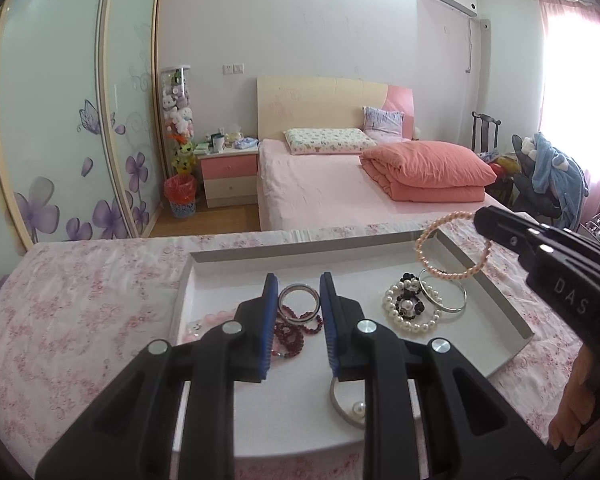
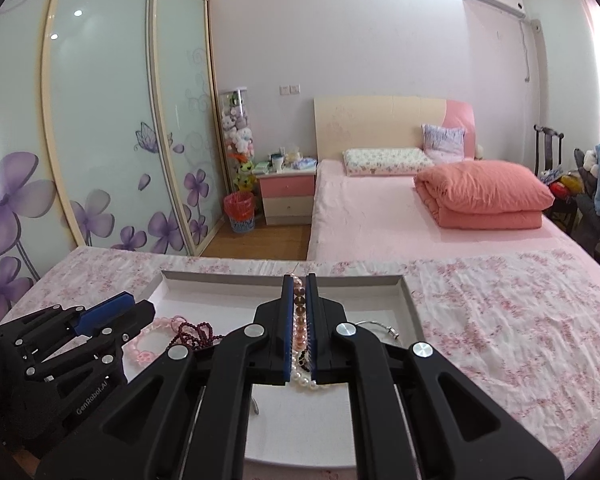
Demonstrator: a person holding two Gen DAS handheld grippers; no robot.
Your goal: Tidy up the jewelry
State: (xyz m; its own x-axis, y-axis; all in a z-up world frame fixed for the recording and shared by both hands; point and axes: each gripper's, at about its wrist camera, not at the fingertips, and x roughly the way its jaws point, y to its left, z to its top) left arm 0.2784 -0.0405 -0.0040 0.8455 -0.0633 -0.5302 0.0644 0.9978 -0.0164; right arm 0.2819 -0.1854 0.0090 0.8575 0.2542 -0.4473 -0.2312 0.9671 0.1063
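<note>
The right tongs (image 2: 299, 312) are clenching a pink pearl bracelet (image 1: 454, 246), which is hanging as an open loop over the far right part of the white tray (image 1: 484, 360). In the right wrist view its beads are running in a line between the two blue pads, so the grip is pinching one side of the loop and letting the rest dangle free, probably to carry it clear of the other pieces without dragging them.

The left tongs (image 1: 299, 300) are hovering low over the near left part of the tray with a narrow gap between the pads and nothing pressed between them; a silver bangle (image 1: 299, 298) and a dark red bead strand (image 1: 296, 330) are lying on the tray floor seen through that gap. They are likely waiting to steady or pick up one of these.

To the right in the tray, a white pearl bracelet (image 1: 410, 312) with black beads is lying tangled against a thin silver bangle (image 1: 444, 294), just under the hanging loop. A pale pink bead bracelet (image 2: 148, 344) is lying at the left, beside the red strand. The tray is sitting on a floral cloth (image 1: 80, 300) covering the desk, keeping the jewelry gathered in one place for sorting.
</note>
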